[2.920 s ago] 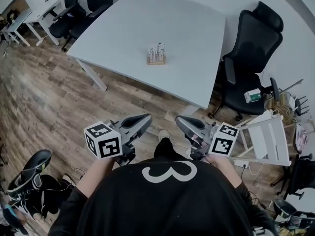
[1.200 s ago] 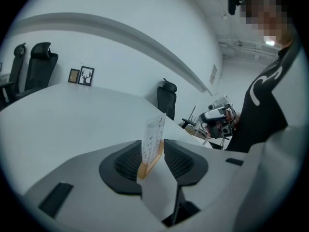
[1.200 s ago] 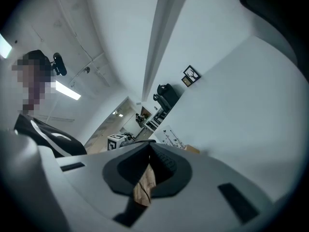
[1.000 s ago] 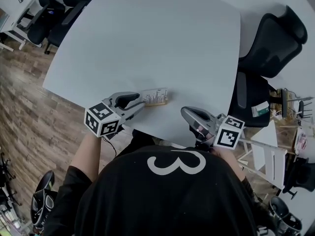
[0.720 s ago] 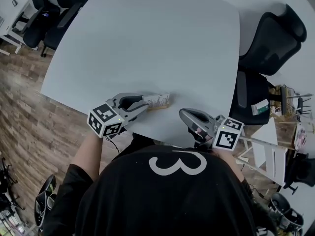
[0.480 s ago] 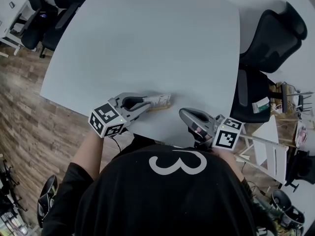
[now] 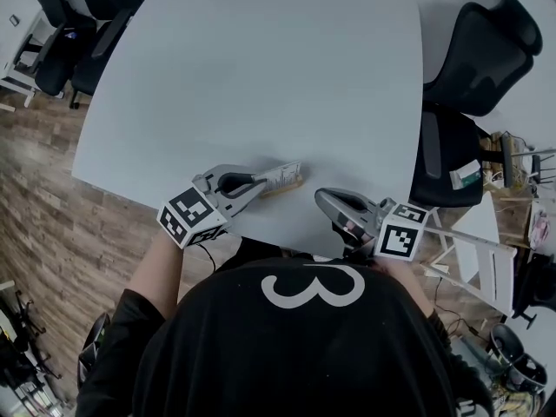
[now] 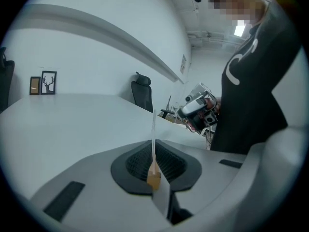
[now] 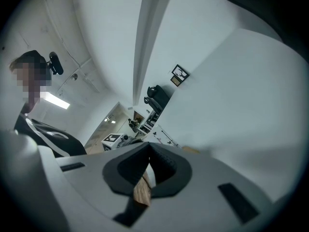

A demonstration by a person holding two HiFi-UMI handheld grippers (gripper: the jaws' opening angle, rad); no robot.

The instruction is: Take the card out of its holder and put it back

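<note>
A white card point(image 7: 282, 174) stands upright in a small wooden holder point(image 7: 293, 183) near the front edge of the white table point(image 7: 261, 59). My left gripper point(image 7: 262, 183) reaches it from the left. In the left gripper view the card point(image 8: 153, 129) runs edge-on between the dark pads point(image 8: 137, 161), with the holder point(image 8: 154, 179) below them. The jaws have just been closing and now press on the card. My right gripper point(image 7: 323, 196) hovers over the table's near edge, to the right of the holder and apart from it. Its jaws point(image 9: 147, 161) are shut with nothing between them.
A black office chair point(image 7: 473, 50) stands at the table's right side, with more black chairs point(image 7: 61, 7) at the far left. A white rack point(image 7: 486, 241) and clutter stand on the wood floor to my right. The holder point(image 9: 193, 150) shows faintly in the right gripper view.
The table has come closer in view. My left gripper reached the card and its jaws closed on it. The right gripper stayed by the table's near edge.
</note>
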